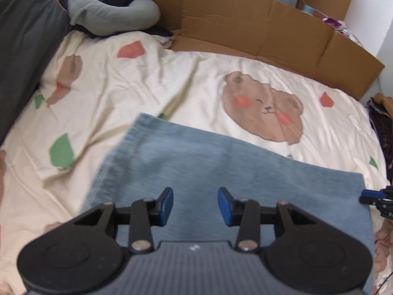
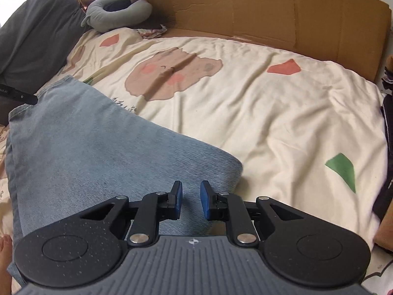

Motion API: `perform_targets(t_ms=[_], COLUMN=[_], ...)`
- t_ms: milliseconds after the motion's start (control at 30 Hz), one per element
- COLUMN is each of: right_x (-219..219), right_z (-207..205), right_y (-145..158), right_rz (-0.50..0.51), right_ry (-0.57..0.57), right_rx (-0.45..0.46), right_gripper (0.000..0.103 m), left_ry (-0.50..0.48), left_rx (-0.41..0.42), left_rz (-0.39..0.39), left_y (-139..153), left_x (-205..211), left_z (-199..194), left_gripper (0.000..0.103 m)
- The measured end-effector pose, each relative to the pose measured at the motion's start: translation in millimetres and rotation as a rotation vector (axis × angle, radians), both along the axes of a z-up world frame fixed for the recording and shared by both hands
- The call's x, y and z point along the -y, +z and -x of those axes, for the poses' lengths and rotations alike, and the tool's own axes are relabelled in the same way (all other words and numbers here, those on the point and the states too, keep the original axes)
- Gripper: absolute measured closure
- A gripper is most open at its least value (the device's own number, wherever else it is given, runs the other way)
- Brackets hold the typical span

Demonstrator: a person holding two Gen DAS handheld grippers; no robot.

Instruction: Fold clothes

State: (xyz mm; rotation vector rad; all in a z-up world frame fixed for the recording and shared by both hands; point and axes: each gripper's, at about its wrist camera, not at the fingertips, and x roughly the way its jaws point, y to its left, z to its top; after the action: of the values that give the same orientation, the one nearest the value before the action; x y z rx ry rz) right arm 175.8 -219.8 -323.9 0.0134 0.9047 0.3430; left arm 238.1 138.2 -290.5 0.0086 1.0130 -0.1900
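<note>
Jeans (image 1: 221, 172) lie beneath left hand-held gripper (image 1: 195, 205), unheld.

Little can be read here. On the cream bear-print bedsheet (image 2: 245, 103), ahead and to the left of the right hand-held gripper (image 2: 191, 201), a short line of small dark characters sits just below the bear face (image 2: 169, 73), partly covered by the denim's edge; they are too small to make out. At the far left edge, a black bar (image 2: 17, 94) carries tiny white lettering ending in what looks like "bot.AI".
</note>
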Motion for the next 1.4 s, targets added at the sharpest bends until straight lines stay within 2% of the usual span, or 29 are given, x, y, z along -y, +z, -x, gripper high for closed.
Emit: perform_targets(t_ms=[233, 300, 333, 433, 600, 700, 800, 933, 1100, 1400], right_x=[3, 3, 3, 2, -3, -4, -12, -4, 0, -6], right_z=[-14, -17, -18, -21, -17, -22, -25, -27, -19, 13], right_y=[-13, -11, -10, -7, 2, 0, -11, -13, -7, 1], right_rz=[0.037, 0.053, 0.061, 0.09, 0.129, 0.134, 0.185, 0.115, 0.084, 0.104], right_ry=[0.015, 0.027, 0.033, 0.052, 0.018, -0.002, 0.053, 0.012, 0.056, 0.146], right_rx=[0.007, 0.014, 0.017, 0.027, 0.055, 0.025, 0.019, -0.013, -0.058, -0.089], right_gripper=[0.087, 0.096, 0.096, 0.096, 0.095, 0.095, 0.095, 0.095, 0.091, 0.09], left_ry=[-0.071, -0.063, -0.052, -0.041, -0.052, -0.049, -0.035, -0.055, -0.055, -0.106], left_rx=[-0.034, -0.041, -0.042, -0.047, -0.038, -0.043, -0.041, -0.044, -0.051, -0.055], left_rz=[0.043, 0.064, 0.077, 0.116, 0.102, 0.109, 0.128, 0.125, 0.137, 0.148], left_y=[-36, -39, -40, -41, -40, -41, -42, -43, -42, -44], left_x=[30, 32, 32, 31, 26, 24, 24, 28, 32, 48], left_z=[19, 22, 23, 25, 28, 28, 31, 35, 38, 52], left_gripper=[0.06, 0.06, 0.06, 0.059, 0.055, 0.054, 0.051, 0.05, 0.049, 0.044])
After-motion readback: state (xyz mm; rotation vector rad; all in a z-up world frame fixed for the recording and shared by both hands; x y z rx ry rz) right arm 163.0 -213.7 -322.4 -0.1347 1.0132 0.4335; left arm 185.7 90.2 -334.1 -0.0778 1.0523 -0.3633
